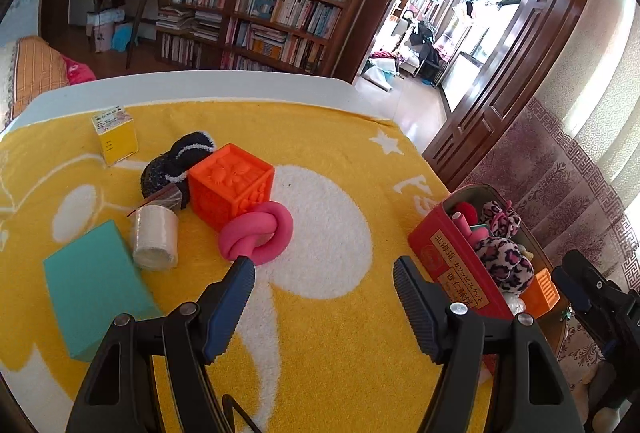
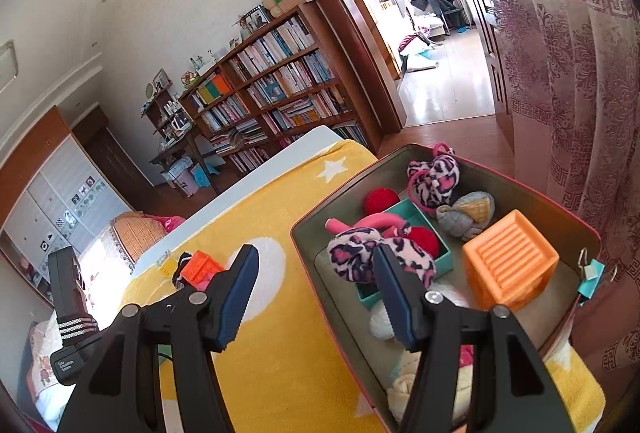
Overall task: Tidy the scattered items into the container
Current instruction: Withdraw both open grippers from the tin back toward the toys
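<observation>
In the left wrist view, a pink knotted tube (image 1: 257, 235) lies on the yellow towel (image 1: 328, 161), just beyond my open, empty left gripper (image 1: 324, 269). Behind it are an orange embossed cube (image 1: 231, 185), a black scrunchie (image 1: 176, 169), a white roll (image 1: 155, 236), a teal box (image 1: 94, 283) and a small yellow box (image 1: 116, 137). The red tin (image 1: 448, 257) stands at the right. My right gripper (image 2: 316, 257) is open and empty over the tin's left rim (image 2: 310, 261). The tin holds leopard scrunchies (image 2: 434, 179), an orange ribbed cube (image 2: 510, 261), red balls and a teal tray.
The white table edge (image 1: 240, 85) runs beyond the towel. A bookshelf (image 1: 260, 9) stands behind, a doorway at the right, a lace curtain (image 2: 568, 73) beside the tin. The right gripper shows at the right edge of the left wrist view (image 1: 592, 293).
</observation>
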### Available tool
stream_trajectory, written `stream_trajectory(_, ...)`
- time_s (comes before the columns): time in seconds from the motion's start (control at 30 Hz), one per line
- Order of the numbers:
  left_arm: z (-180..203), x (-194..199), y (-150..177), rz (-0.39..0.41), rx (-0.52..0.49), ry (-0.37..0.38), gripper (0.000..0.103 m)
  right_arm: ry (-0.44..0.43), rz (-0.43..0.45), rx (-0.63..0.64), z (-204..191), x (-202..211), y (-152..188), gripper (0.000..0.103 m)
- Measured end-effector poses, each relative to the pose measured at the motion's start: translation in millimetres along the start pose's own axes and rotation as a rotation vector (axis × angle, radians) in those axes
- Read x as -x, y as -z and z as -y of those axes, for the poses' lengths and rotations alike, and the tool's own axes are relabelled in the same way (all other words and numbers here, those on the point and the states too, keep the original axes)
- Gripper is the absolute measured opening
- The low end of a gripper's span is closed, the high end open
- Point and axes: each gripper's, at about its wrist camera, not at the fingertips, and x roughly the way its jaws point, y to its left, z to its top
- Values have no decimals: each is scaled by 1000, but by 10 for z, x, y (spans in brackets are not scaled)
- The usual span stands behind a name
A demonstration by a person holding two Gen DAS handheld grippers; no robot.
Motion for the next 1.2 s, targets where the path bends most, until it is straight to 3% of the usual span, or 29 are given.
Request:
stream_trajectory(0.33, -920, 282, 208, 56, 166, -174, 73, -68, -90, 111, -554, -316, 237, 64)
stream_trajectory(0.4, -1048, 282, 234, 46, 202, -177, 73, -74, -108, 127, -652, -391, 262, 64)
stream_trajectory(0.53, -1098, 310, 221, 60, 195, -185, 74, -84, -137, 133, -754, -514, 323, 76)
stream_trajectory(1.2, -1325, 370, 253, 110, 238, -189, 74, -105, -367, 249, -1418, -1687, 572, 76)
